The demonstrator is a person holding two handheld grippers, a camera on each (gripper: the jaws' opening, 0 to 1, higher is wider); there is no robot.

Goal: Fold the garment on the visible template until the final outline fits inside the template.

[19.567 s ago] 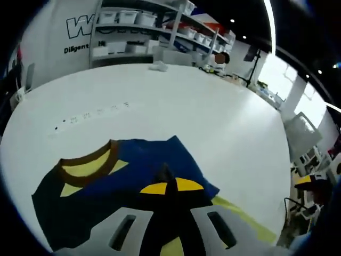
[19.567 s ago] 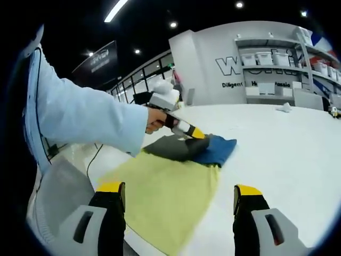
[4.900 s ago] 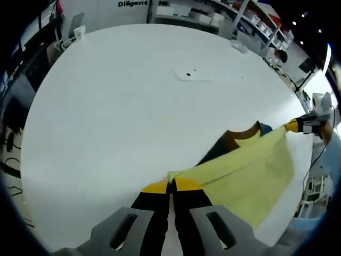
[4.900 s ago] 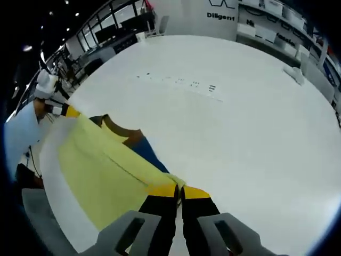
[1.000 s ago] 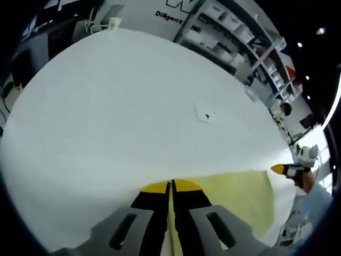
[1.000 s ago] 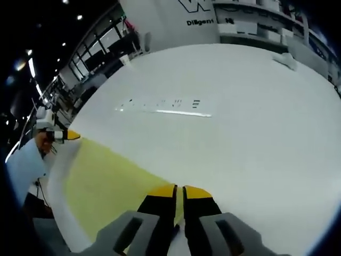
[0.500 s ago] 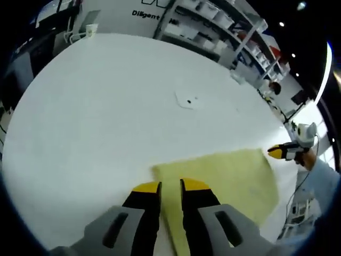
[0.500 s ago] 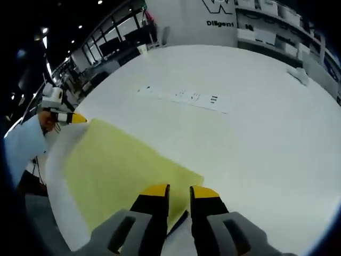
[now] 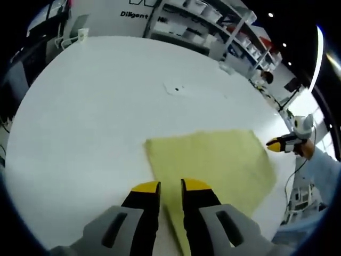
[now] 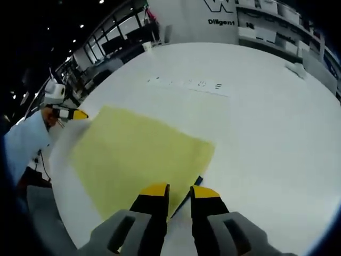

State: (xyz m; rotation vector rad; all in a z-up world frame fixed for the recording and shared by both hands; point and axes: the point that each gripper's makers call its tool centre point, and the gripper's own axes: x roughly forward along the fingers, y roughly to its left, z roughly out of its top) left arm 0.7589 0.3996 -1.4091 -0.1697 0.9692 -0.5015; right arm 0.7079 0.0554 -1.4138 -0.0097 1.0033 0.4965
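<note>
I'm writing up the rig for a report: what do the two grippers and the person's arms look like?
Each gripper has two black jaws with yellow tips on a light grey body with slotted openings: the left gripper and the right gripper. Seen from across the table, each is a slim yellow-tipped tool with a white box on top. The person wears a light blue sleeve.

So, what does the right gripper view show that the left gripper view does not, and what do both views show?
Right gripper view: a thin blue garment edge peeks from under the yellow template, and printed marks lie on the table.

Left gripper view: shelves with bins and a small dark mark on the table.

Both: the template lying flat, and each view's own jaws slightly apart above it: left gripper, right gripper.
</note>
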